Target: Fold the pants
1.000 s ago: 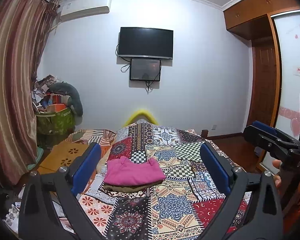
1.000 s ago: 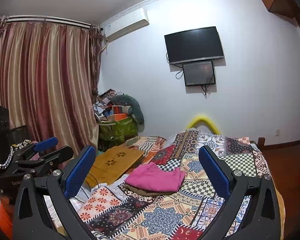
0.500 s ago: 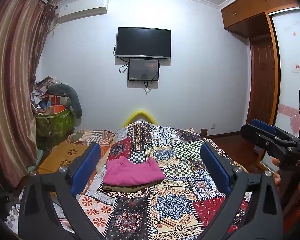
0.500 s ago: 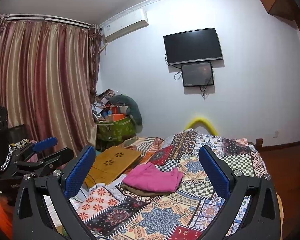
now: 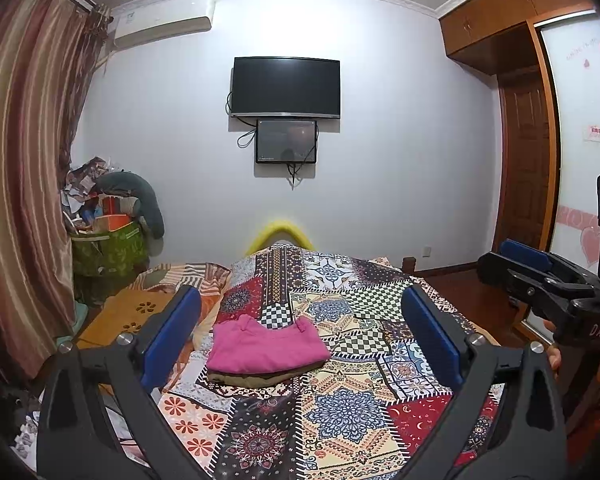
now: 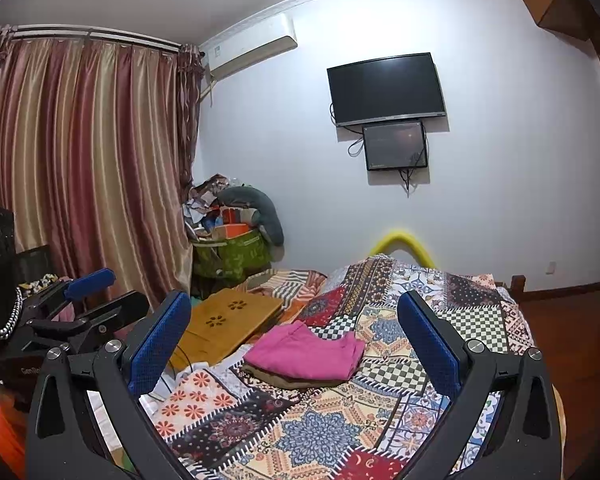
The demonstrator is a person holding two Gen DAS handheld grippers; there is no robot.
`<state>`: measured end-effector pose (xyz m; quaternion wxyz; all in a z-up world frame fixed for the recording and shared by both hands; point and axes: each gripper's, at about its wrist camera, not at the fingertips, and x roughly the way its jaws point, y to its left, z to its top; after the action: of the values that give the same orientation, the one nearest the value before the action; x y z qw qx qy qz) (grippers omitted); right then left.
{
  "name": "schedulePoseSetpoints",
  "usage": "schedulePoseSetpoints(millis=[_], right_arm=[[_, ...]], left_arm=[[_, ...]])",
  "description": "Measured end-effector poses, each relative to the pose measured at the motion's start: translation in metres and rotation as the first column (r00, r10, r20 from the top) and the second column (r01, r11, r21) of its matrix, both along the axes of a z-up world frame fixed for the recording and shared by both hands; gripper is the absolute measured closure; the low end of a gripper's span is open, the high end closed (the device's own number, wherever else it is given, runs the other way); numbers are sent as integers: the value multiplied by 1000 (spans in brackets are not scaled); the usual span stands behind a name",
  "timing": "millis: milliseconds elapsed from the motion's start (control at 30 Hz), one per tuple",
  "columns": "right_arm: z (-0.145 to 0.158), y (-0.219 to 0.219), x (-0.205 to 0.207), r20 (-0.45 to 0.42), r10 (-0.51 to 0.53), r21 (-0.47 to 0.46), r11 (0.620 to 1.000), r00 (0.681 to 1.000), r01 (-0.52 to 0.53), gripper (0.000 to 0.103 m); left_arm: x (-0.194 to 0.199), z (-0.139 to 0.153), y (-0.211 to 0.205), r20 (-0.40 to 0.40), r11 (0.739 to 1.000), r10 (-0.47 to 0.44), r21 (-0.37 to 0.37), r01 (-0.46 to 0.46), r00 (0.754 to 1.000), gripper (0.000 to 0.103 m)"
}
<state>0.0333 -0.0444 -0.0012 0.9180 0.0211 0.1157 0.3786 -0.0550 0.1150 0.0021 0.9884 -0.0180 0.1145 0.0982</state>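
Folded pink pants (image 5: pixel 266 346) lie on top of a folded olive-brown garment (image 5: pixel 260 376) on the patchwork bedspread (image 5: pixel 340 400), left of the bed's middle. They also show in the right wrist view (image 6: pixel 306 352). My left gripper (image 5: pixel 300 336) is open and empty, held above the bed's near end, well short of the pile. My right gripper (image 6: pixel 294 340) is open and empty, also raised and back from the pile. Each gripper shows at the edge of the other's view, the right (image 5: pixel 540 276) and the left (image 6: pixel 88 300).
A wooden lap table (image 6: pixel 228 320) lies at the bed's left edge. A green bag of clutter (image 5: pixel 108 248) stands by striped curtains (image 6: pixel 80 168). A TV (image 5: pixel 286 86) hangs on the far wall. A wardrobe and door (image 5: pixel 528 168) are at right.
Both views have shifted only slightly; the pile sits a little lower and nearer in frame. Both grippers stay open and empty.
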Motion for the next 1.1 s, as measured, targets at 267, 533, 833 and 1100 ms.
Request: schedulePoseSetpoints(millis=[267,533,833,1100], right_arm=[[0,1,1,-10,2,2,1000,1000,-2,0],[-2,1,1,-16,2,0,1000,1000,-2,0],[-2,1,1,-20,4,3,1000,1000,-4,0],[-2,1,0,-20,6,5,1000,1000,-6,0]], left_arm=[[0,-1,-3,6,1000,-7,4,7,1000,2],[0,-1,-4,6,1000,-7,7,7,1000,1],[0,0,-5,12,1000,-8,8,8,1000,1],[0,1,-5,17,1000,-11,5,11,1000,1]])
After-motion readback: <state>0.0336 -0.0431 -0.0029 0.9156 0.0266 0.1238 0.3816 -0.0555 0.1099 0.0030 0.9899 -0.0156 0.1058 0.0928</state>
